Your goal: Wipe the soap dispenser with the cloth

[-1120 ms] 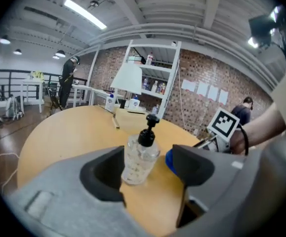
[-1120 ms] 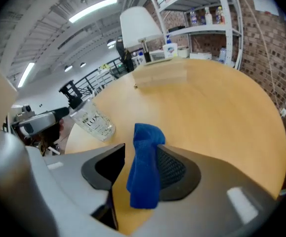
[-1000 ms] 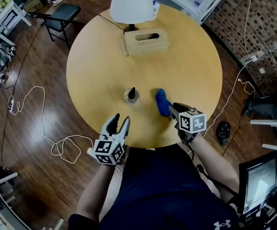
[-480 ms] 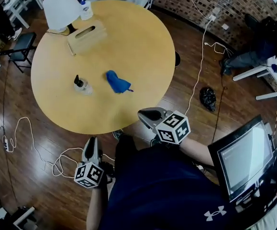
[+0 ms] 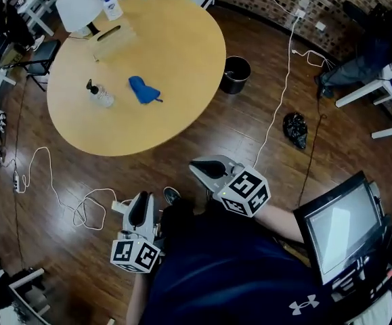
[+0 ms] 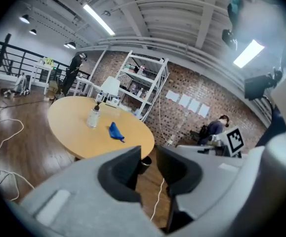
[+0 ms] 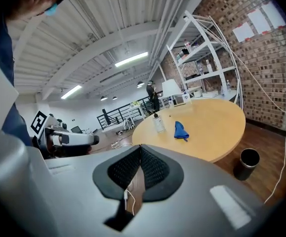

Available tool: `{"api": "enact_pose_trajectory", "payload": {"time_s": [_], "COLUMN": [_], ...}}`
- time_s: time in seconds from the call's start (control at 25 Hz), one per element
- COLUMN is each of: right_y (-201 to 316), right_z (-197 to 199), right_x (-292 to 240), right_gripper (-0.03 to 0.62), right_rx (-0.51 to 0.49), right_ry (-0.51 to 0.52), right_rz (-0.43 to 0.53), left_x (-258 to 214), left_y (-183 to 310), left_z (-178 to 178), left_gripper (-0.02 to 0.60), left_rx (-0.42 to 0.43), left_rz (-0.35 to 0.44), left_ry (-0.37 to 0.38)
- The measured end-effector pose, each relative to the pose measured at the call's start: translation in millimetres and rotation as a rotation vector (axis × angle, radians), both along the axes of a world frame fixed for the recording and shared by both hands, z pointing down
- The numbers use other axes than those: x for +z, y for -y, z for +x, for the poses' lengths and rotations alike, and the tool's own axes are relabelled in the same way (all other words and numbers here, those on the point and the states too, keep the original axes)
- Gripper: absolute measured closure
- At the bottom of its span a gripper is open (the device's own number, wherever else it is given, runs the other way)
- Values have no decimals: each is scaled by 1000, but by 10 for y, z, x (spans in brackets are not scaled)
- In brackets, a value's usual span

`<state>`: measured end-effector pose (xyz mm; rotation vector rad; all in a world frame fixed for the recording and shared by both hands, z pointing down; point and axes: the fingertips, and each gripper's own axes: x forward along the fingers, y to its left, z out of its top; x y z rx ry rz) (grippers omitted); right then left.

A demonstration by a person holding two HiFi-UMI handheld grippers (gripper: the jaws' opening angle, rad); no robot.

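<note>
Both claws are off the worktop [image 5: 175,46], held over the wood floor [image 5: 250,134] close to the person's torso and well apart from the task items. Left claw [image 5: 141,202]: narrow gap between the pads, jaws have just been closing, nothing between them. Right claw [image 5: 201,168]: pads pressed together, empty. Soap dispenser [image 5: 101,95]: clear bottle with a black pump, upright on the round worktop, toward its left side in the head view. Cloth [image 5: 143,90]: blue, crumpled, lying on the worktop just right of the dispenser, close but not touching it. Neither claw touches either one. Far edge of the worktop: white lamp [image 5: 77,9] with a wooden tissue box [image 5: 112,36] next to it. Black bin [image 5: 235,74] on the floor by the worktop's right edge. White cable [image 5: 67,195] looped on the floor left of the left claw. Monitor [image 5: 341,225] at the person's right. Both gripper views look toward the worktop from well off, and the dispenser and cloth show side by side in each.
</note>
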<state>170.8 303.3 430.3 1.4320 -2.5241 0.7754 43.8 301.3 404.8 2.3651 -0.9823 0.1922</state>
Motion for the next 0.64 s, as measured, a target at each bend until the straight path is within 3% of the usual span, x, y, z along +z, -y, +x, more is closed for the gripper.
{"api": "enact_pose_trajectory", "payload": {"time_s": [0.2,0.44,0.64], "right_y": [-120,-196,-32], "right_z": [-15,-564,-828], "right_x": [-63,72,71], "right_gripper": [583,583,583], "right_rx": [14,-41,-59], "right_ry": [-62,-115,-143], "right_rz": [28,7,18], "left_x": [47,15,179], "left_y": [-85,-123,-50], "left_z": [-1,-502,-892], "left_gripper": [485,485,485], "left_rx": [10,-61,-121], "left_rz": [27,67,24], "left_ry": [-14,-4,-28]}}
